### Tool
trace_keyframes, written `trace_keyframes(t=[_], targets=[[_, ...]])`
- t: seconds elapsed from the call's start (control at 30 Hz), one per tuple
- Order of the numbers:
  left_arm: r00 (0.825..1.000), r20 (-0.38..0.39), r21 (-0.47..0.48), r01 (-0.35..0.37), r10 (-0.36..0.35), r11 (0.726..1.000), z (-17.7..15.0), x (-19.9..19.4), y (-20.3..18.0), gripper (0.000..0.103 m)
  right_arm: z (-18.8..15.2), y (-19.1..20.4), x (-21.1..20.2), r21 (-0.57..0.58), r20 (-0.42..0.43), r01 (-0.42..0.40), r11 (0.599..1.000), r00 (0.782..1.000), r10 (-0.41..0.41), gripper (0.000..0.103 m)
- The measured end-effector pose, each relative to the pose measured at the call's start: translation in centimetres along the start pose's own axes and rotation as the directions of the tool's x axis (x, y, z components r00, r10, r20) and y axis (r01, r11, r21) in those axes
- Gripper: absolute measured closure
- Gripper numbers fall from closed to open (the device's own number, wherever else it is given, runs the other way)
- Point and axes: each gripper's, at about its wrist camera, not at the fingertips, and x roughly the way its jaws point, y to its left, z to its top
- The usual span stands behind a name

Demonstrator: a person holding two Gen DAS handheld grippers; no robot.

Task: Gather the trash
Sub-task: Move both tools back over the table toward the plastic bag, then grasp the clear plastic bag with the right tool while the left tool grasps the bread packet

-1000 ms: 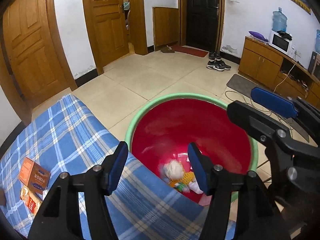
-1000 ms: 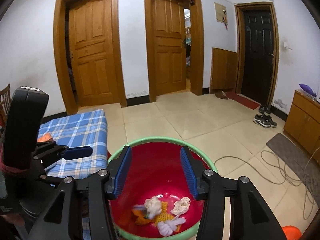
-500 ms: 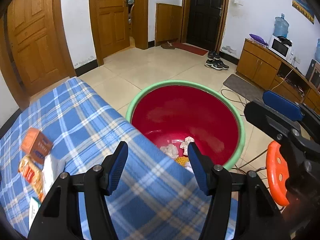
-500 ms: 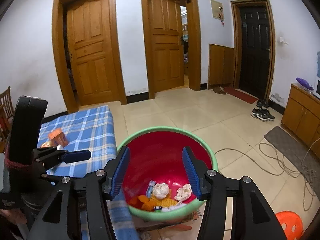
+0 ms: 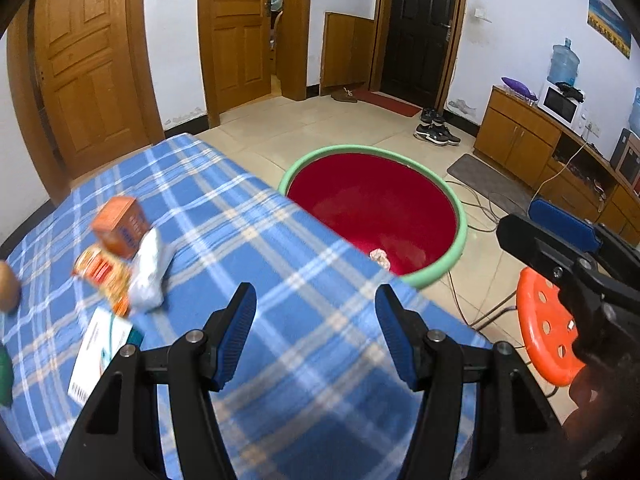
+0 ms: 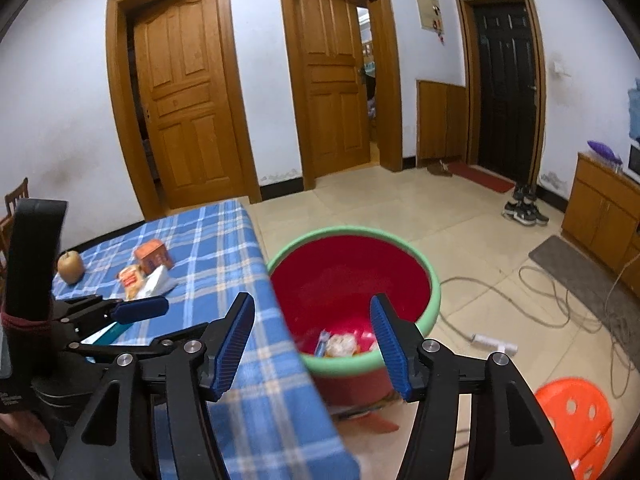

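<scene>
Blue checked cloth covers the tabletop (image 5: 280,240), where an orange box (image 5: 119,226), a snack packet (image 5: 102,274) and a white wrapper (image 5: 150,276) lie together at the left. Left tongs (image 5: 316,334) hover spread and empty above the cloth. Just beside the tabletop's edge stands a red basin (image 6: 352,276) with crumpled trash (image 6: 340,345) inside. Right tongs (image 6: 312,346) are opening, nothing between them.
</scene>
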Motion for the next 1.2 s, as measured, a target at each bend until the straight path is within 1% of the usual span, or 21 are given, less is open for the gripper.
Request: trace_keyframes(t=[0.2, 0.33, 0.43, 0.57, 0.7, 0.83, 1.0, 1.1, 1.2], targets=[[1.000, 0.021, -0.031, -0.012, 0.012, 0.999, -1.8, -2.3, 1.4, 0.040, -1.5, 1.5, -1.6, 0.013, -0.009, -0.008, 1.000, 1.000, 0.008, 0.041], [0.999, 0.034, -0.047, -0.026, 0.027, 0.999, -2.2, -3.2, 2.7, 0.040, -1.9, 2.6, -1.9, 0.002, -0.011, -0.019, 1.000, 1.000, 0.019, 0.041], [0.998, 0.038, -0.075, -0.037, 0.040, 0.996, -2.5, -3.8, 4.1, 0.040, -1.8, 3.4, -1.9, -0.005, -0.011, -0.031, 1.000, 0.999, 0.031, 0.041], [0.996, 0.038, -0.105, -0.074, 0.079, 0.992, -3.4, -4.5, 6.2, 0.040, -1.5, 4.4, -1.4, -0.021, -0.012, -0.058, 0.998, 0.998, 0.058, 0.041], [0.991, 0.032, -0.140, -0.123, 0.129, 0.982, -4.5, -5.4, 8.8, 0.040, -1.3, 6.3, 0.0, -0.036, -0.026, -0.109, 0.993, 0.994, 0.108, 0.040], [0.981, 0.022, -0.197, -0.185, 0.193, 0.963, -6.0, -6.9, 12.0, 0.040, -1.0, 8.6, 1.5, -0.059, -0.043, -0.168, 0.984, 0.985, 0.166, 0.040], [0.967, 0.010, -0.297, -0.241, 0.256, 0.924, -7.5, -8.8, 16.3, 0.040, -0.6, 12.0, 3.6, -0.087, -0.068, -0.248, 0.965, 0.968, 0.242, 0.040], [0.961, 0.001, -0.346, -0.260, 0.278, 0.901, -8.2, -9.6, 18.1, 0.040, -0.4, 13.6, 4.8, -0.098, -0.087, -0.275, 0.956, 0.960, 0.267, 0.040], [0.955, -0.011, -0.378, -0.280, 0.298, 0.883, -8.8, -9.8, 19.3, 0.040, -0.1, 14.6, 6.5, -0.078, -0.137, -0.296, 0.952, 0.949, 0.284, 0.040]])
